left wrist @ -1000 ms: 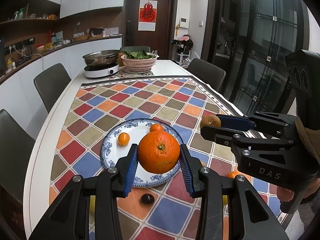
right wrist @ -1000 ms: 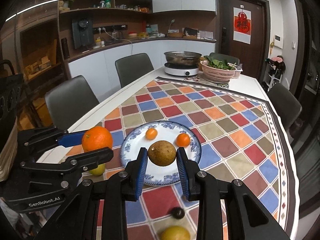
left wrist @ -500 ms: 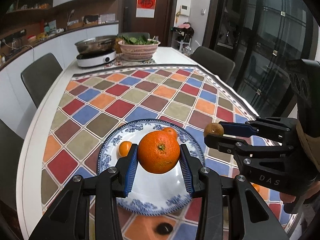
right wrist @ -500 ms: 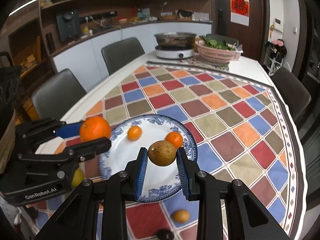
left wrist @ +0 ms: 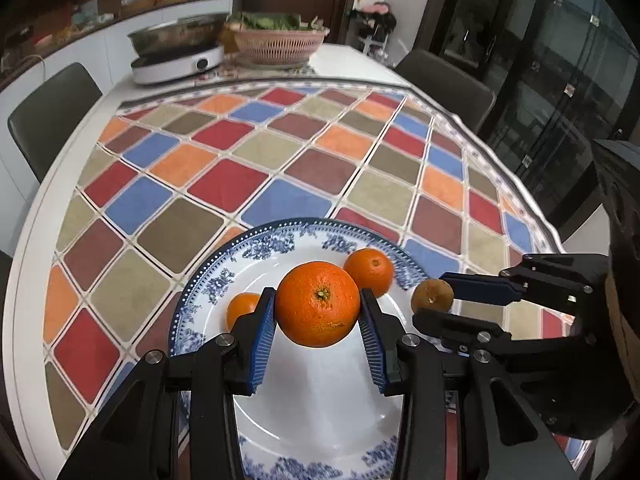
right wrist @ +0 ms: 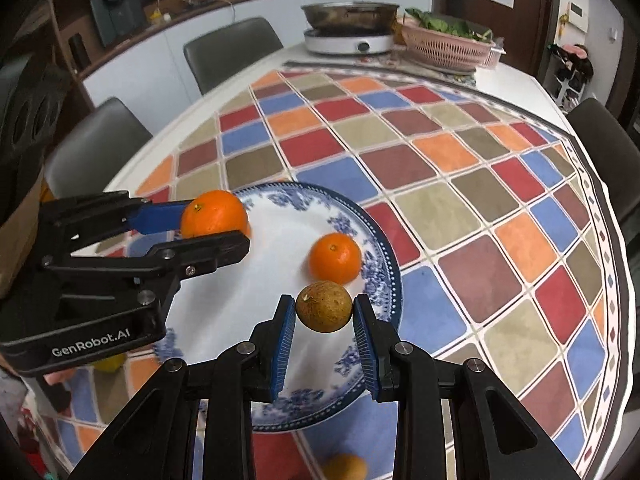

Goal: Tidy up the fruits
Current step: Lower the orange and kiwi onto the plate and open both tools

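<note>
Left tongs [left wrist: 318,310] grip orange [left wrist: 318,304] – stem facing camera – above plate [left wrist: 320,412]

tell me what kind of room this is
Most likely a home kitchen-dining room: a dining table with chairs, a pan on a countertop cooker, and a basket of greens.

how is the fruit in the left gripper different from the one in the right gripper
The left gripper holds an orange that is bright, glossy and larger; the right gripper holds a brown fruit that is dull, speckled and smaller. The orange hangs over the middle of the plate; the brown fruit hangs over its rim, beside a small orange lying on it. Both are round and pinched between blue pads, clear of the plate.
</note>
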`<state>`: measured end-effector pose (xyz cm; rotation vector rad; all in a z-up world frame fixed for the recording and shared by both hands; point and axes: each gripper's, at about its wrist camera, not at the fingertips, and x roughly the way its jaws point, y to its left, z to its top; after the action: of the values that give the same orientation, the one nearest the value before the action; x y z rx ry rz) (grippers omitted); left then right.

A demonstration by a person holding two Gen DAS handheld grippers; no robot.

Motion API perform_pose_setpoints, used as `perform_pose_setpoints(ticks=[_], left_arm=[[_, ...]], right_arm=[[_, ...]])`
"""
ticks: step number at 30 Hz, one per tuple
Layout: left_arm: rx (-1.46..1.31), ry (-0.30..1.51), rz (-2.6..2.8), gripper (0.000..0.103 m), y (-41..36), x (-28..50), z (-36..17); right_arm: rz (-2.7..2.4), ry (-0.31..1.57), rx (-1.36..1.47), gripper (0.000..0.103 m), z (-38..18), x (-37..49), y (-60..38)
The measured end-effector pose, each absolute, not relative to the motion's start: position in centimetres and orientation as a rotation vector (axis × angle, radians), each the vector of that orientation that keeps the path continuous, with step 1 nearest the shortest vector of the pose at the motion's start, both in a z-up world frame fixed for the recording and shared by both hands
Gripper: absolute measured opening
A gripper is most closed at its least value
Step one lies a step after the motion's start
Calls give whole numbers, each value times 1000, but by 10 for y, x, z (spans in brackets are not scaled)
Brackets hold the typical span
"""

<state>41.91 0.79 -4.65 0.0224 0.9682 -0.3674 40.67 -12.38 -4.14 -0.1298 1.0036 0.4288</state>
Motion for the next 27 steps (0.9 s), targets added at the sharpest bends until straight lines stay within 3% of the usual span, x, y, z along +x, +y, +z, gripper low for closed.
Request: perform_pose_setpoints(ticks=[16,19,27], left_arm=[[64,1028,-331,41,0,441,-69],[43,1023,-334,51,1,440,-67],[31,994,-295,51,8,426,-52]], right_arm=[[429,1071,-84,31,-70,424,-129],[433,1064,-86,34,-69,423,-128],[420,1047,-85,34,-64,416,-131]])
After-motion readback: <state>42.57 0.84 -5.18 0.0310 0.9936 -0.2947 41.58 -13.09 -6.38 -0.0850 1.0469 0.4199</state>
